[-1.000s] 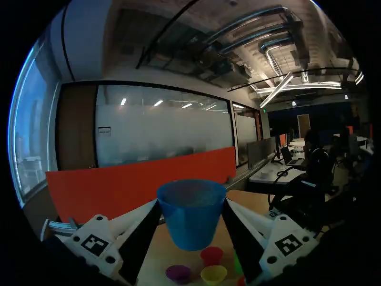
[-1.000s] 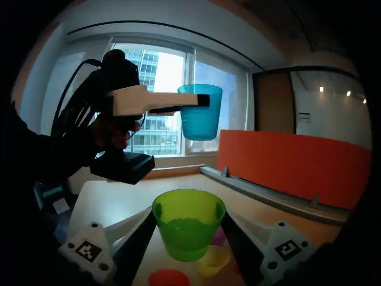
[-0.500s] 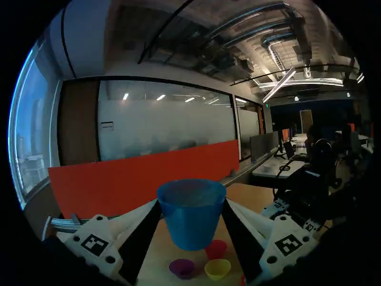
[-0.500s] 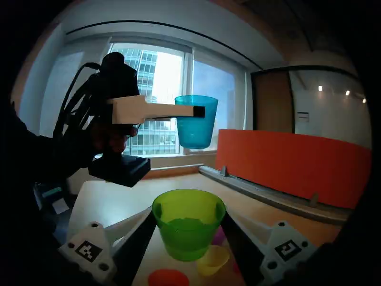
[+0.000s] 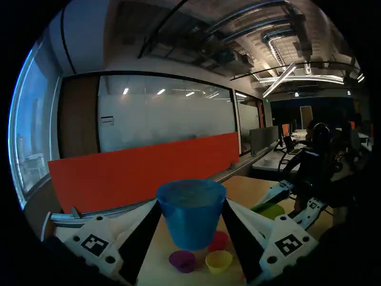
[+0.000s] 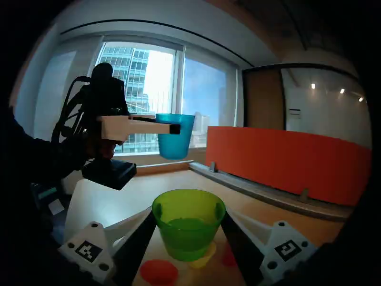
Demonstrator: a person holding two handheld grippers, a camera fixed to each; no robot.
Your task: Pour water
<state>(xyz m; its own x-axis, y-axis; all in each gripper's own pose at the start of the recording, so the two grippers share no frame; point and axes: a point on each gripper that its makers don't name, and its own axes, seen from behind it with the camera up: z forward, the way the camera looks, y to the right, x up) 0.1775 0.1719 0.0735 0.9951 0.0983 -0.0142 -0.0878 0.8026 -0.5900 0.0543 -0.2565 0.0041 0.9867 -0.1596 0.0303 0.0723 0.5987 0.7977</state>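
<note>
Cups gripped over a table, one in each gripper.
Left gripper is clamped on an upright blue cup at lower centre, and right gripper is clamped on an upright green cup. The blue cup's contents are hard to make out, and it partly hides small coloured cups on the wooden table.

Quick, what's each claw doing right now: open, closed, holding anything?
The left claw is closed on the blue cup.
The right claw is closed on the green cup.
</note>
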